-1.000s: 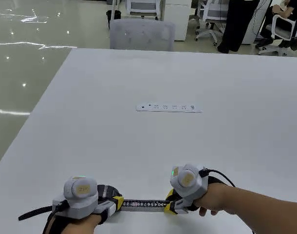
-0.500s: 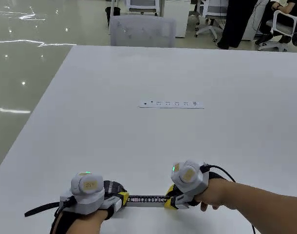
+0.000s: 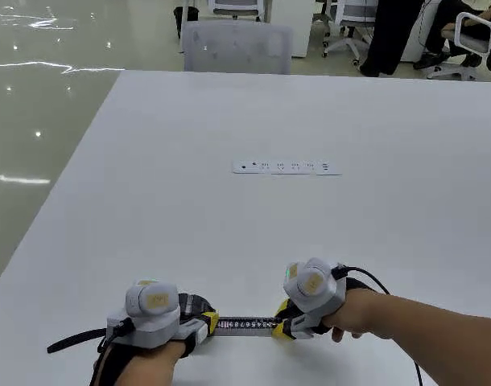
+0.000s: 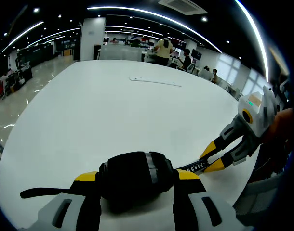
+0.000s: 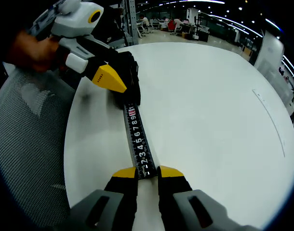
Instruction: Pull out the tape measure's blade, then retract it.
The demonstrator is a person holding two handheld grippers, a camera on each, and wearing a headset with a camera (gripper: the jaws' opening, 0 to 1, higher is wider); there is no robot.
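Note:
The black tape measure case (image 3: 192, 308) rests on the white table (image 3: 310, 104) near its front edge, with my left gripper (image 3: 204, 325) shut on it. In the left gripper view the case (image 4: 131, 178) sits between the yellow-tipped jaws of the left gripper (image 4: 137, 175). A short length of numbered blade (image 3: 245, 325) runs right from the case to my right gripper (image 3: 281, 326), which is shut on the blade's end. In the right gripper view the blade (image 5: 138, 140) lies flat on the table, its tip pinched in the right gripper (image 5: 147, 172), with the case (image 5: 129, 76) beyond.
A white power strip (image 3: 286, 167) lies mid-table. A grey chair (image 3: 236, 47) stands at the far edge, office chairs and a standing person beyond. The table's left edge drops to shiny floor (image 3: 36, 121). A mesh chair (image 5: 29, 144) is close below the front edge.
The two grippers have come closer together and the visible stretch of blade is shorter. The head camera has tilted slightly.

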